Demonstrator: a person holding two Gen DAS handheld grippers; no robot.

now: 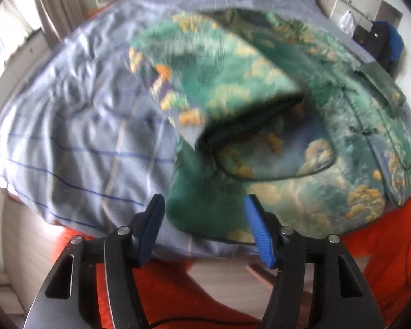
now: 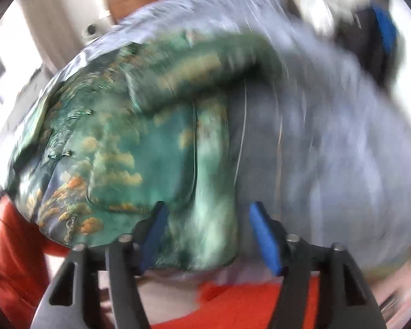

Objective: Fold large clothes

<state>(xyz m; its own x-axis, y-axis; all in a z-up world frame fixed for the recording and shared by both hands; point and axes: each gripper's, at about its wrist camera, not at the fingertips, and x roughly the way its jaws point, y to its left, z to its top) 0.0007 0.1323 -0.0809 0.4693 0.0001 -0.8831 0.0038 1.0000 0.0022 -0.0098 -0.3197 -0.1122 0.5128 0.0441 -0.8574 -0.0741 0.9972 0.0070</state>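
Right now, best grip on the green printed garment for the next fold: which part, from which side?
Probably the near hem of the green printed garment, approached from the bed's foot edge. That edge lies flat and exposed just ahead of the open left gripper; the folded-over sleeve is bulkier. The right gripper, also open, faces the same hem.

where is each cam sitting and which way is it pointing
Left wrist: sits behind the open left hand-held gripper, looking forward and down across the bed toward the headboard, with the green printed garment to the right; orange-clad legs show below.
Right wrist: sits behind the open right hand-held gripper, facing the same way, badly blurred, with the garment to the left; orange clothing shows below.
Shared: garment, striped bedding, wooden headboard.
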